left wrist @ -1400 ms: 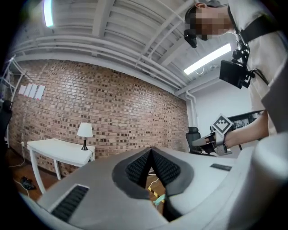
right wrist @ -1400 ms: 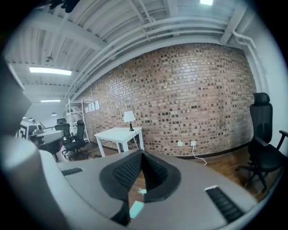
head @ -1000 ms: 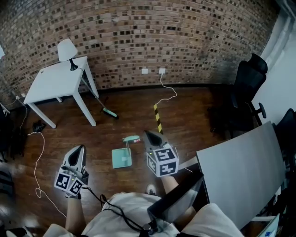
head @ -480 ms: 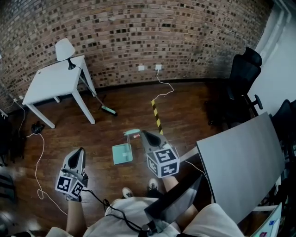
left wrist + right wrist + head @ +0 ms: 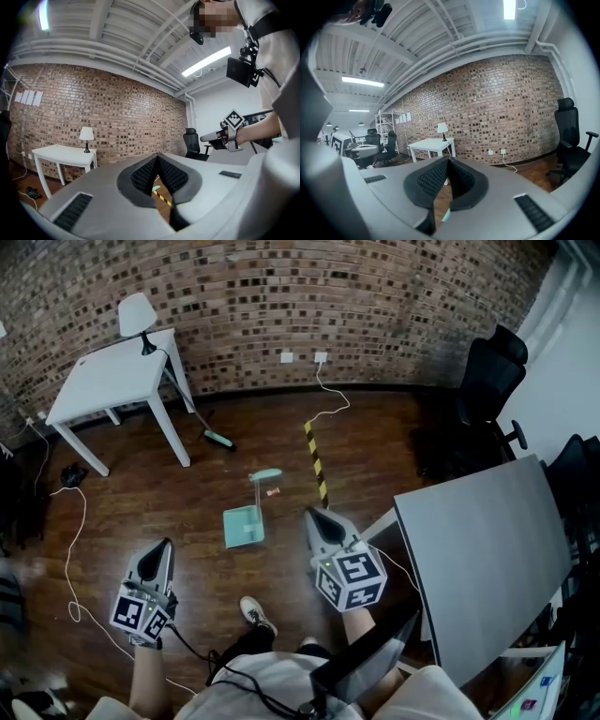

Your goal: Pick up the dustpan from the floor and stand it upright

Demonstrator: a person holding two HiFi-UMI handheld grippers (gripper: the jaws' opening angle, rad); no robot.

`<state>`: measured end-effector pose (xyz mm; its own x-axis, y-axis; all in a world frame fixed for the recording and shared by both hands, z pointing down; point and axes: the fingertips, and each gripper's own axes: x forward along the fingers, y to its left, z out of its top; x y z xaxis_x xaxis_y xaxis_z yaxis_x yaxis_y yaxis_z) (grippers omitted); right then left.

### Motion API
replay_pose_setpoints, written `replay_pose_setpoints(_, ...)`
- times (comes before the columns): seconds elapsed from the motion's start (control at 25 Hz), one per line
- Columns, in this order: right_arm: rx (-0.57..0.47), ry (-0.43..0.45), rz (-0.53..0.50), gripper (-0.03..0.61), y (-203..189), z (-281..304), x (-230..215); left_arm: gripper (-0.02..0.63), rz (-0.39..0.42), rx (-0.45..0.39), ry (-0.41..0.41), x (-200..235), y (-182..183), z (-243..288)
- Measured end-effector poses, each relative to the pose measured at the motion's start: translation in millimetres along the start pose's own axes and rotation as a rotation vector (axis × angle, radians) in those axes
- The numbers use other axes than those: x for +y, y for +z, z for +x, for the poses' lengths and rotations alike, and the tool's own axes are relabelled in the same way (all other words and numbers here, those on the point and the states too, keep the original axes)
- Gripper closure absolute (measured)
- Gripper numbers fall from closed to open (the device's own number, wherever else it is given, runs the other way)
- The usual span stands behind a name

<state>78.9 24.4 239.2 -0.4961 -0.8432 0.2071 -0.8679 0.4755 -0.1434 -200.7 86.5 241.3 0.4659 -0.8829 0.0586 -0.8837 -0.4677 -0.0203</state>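
The mint-green dustpan (image 5: 242, 526) lies flat on the wooden floor, its long handle (image 5: 262, 486) pointing away toward the brick wall. In the head view my left gripper (image 5: 163, 544) hovers to the left of the pan and nearer to me, shut and empty. My right gripper (image 5: 311, 513) hangs just right of the pan, apart from it, also shut on nothing. Only a mint sliver of the dustpan (image 5: 157, 188) shows below the closed left gripper (image 5: 157, 158). Another sliver of the dustpan (image 5: 446, 215) shows under the closed right gripper (image 5: 448, 160).
A white table (image 5: 112, 390) with a lamp (image 5: 137, 315) stands at the back left, a green-headed broom (image 5: 220, 439) leaning by it. Yellow-black tape (image 5: 315, 460) crosses the floor. A grey board (image 5: 478, 559) and a black chair (image 5: 483, 399) stand on the right. Cables (image 5: 70, 549) trail on the left.
Both grippers have drawn back from the dustpan toward the person, the right one down and to the right in the picture. A shoe has come into view. The dustpan lies as before.
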Motion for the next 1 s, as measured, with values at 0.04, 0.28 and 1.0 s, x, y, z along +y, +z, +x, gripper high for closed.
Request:
replay_pose_setpoints(0.04, -0.004, 0.005, -0.007, 0.577, -2, -15, 2, 0.609, -0.001, 0.0, 0.0, -12, -1, -10)
replay_pose_setpoints(0.28, -0.055, 0.034, -0.013, 0.577, -15, -126, 10, 0.609, 0.013, -0.018, 0.022, -101, -3, -75)
replay_pose_setpoints(1.0, -0.037, 0.147, -0.066, 0.577, -69, -394, 84, 0.609, 0.04, -0.04, 0.029, -315, 25, -262)
